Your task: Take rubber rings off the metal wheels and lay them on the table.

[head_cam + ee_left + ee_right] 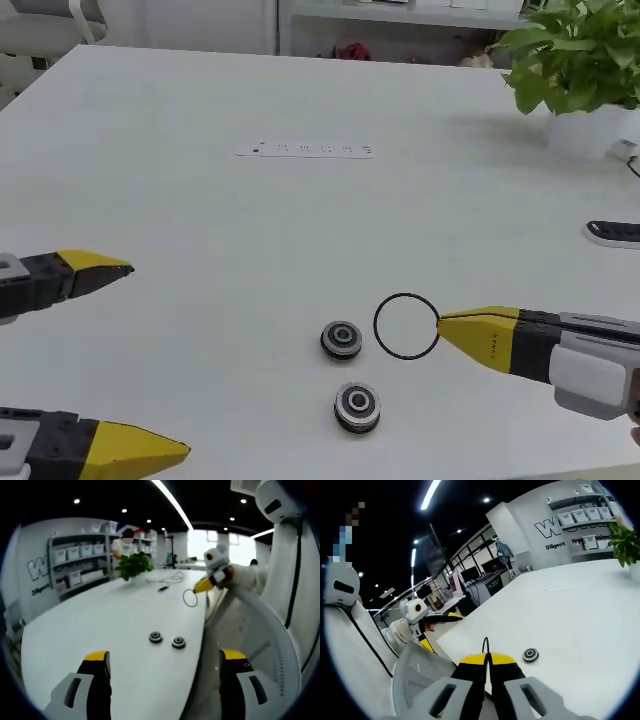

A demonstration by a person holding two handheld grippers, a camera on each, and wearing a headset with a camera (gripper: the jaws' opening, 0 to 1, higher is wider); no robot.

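Rubber ring (406, 326) hangs pinched in the right claw (442, 322), over bare worktop (250, 220) just right of the two metal wheels (341, 339), so straight down should lay it; left claw (150, 360) gapes empty, farther off.

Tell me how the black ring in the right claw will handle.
The rubber ring holds a round loop though the right claw pinches only one edge, so it's probably springy, not limp. It looks thin, so likely very light. Released flat on the table, it should lie still; on edge it might roll.
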